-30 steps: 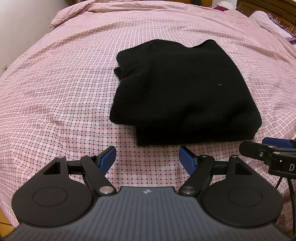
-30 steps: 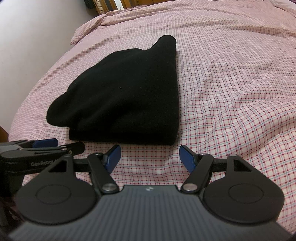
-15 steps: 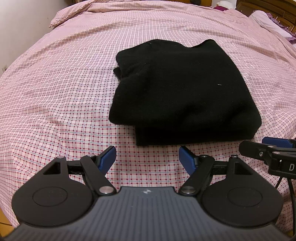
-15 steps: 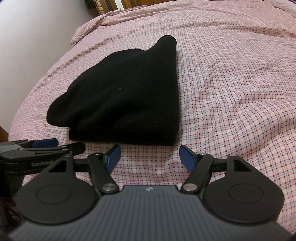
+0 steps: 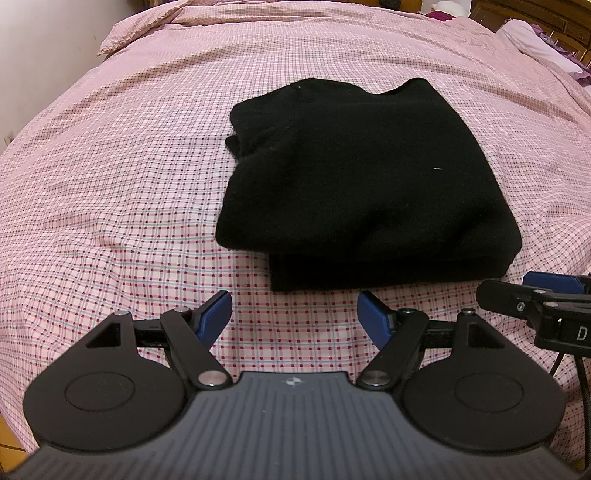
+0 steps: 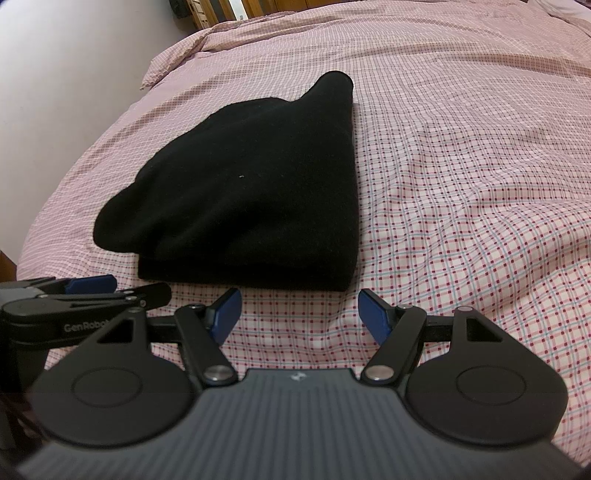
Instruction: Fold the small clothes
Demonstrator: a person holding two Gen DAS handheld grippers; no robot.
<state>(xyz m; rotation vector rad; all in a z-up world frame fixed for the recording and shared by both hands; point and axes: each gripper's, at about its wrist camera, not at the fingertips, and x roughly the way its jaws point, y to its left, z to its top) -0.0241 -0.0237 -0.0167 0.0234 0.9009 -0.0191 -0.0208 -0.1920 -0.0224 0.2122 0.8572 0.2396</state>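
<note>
Black fleecy garment [image 5: 362, 184] lies folded, blocky, mid-frame on checked bedspread [image 5: 110, 184], just beyond left gripper [image 5: 295, 317] and right gripper [image 6: 299, 314], both spread wide, empty.

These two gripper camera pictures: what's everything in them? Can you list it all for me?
Black garment: one, black, folded, lying on the bed just ahead of both grippers.
Bedspread: one, pink checked, covering the whole bed under the garment.
Wall: white, along the bed's left side.
Wooden furniture: brown, at the far right behind the bed; details unclear.
Pale cloth: whitish, far right corner of the bed.
Left gripper: one, black with blue fingers, open, empty.
Right gripper: one, black with blue fingers, open, empty.
</note>
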